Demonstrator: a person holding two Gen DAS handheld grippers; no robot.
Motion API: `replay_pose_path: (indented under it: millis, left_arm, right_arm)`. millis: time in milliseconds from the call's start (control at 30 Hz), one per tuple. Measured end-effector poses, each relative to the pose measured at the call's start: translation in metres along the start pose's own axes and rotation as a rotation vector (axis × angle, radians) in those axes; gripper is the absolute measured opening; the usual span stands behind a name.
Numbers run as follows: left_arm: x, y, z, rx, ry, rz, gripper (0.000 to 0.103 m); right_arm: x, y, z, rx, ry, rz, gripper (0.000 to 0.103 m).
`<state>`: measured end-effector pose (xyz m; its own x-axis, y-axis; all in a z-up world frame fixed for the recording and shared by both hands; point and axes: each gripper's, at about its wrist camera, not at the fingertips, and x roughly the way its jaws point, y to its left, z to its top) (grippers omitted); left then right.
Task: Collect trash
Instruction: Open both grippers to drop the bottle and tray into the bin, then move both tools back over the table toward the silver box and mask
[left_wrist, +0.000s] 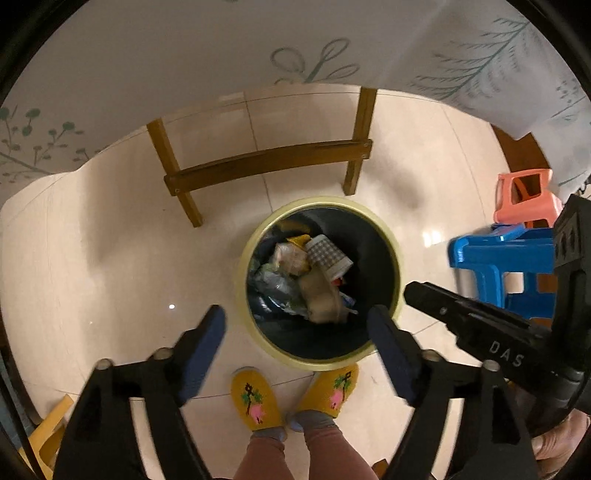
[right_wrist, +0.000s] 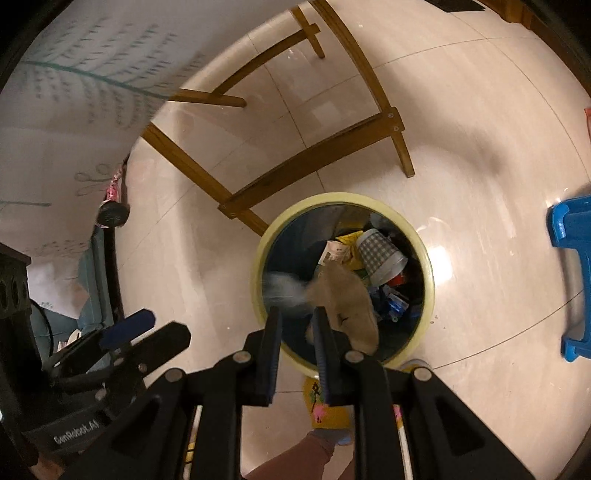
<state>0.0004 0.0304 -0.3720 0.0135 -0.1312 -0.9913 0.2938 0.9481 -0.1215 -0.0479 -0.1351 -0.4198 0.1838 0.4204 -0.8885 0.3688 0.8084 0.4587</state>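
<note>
A round trash bin with a pale yellow rim (left_wrist: 391, 236) (right_wrist: 424, 251) and a dark liner stands on the tiled floor. It holds a checked paper cup (left_wrist: 330, 254) (right_wrist: 382, 256), wrappers and a crumpled tan bag (left_wrist: 321, 299) (right_wrist: 347, 299). My left gripper (left_wrist: 301, 334) is open and empty above the bin's near edge. My right gripper (right_wrist: 297, 317) hangs over the bin with its fingers a little apart and nothing between them. A blurred grey-white piece (right_wrist: 284, 290) is in the bin just past its tips.
A wooden table frame (left_wrist: 266, 162) (right_wrist: 314, 155) stands behind the bin under a white patterned tablecloth (left_wrist: 184, 55). A blue stool (left_wrist: 502, 258) (right_wrist: 572, 273) and an orange stool (left_wrist: 528, 199) stand to the right. The person's yellow slippers (left_wrist: 255, 398) are close to the bin.
</note>
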Motion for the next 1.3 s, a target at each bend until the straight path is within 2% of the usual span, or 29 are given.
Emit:
replay_pose_path:
  millis: [167,267,367,433,533,767,1033,1300]
  left_arm:
    - [0.000,-0.002,-0.002,0.004,-0.017,0.023,0.086]
    - [-0.010,-0.002,-0.003,0.001,-0.038,0.034,0.090]
    - [-0.025,0.000,-0.004,-0.020,-0.055,0.038,0.092]
    - [-0.039,0.000,-0.004,-0.041,-0.067,0.037,0.098]
    - [-0.056,0.000,-0.005,-0.059,-0.081,0.037,0.101]
    - [-0.106,-0.004,-0.004,-0.052,-0.111,0.054,0.102]
    - [-0.172,-0.016,0.000,-0.021,-0.163,0.027,0.102]
    - [-0.258,-0.032,0.006,0.013,-0.261,0.009,0.102]
  right_arm:
    - [-0.004,0.003,0.002,-0.021,-0.020,-0.032,0.023]
    - [-0.012,0.007,0.000,-0.049,-0.039,-0.066,0.029]
    - [-0.025,0.014,-0.001,-0.076,-0.058,-0.089,0.034]
    - [-0.035,0.021,-0.002,-0.106,-0.077,-0.107,0.038]
    - [-0.052,0.031,-0.004,-0.144,-0.105,-0.138,0.043]
    - [-0.093,0.046,-0.005,-0.138,-0.153,-0.191,0.067]
    - [-0.146,0.063,-0.009,-0.109,-0.173,-0.226,0.068]
    - [-0.223,0.087,-0.013,-0.109,-0.241,-0.202,0.069]
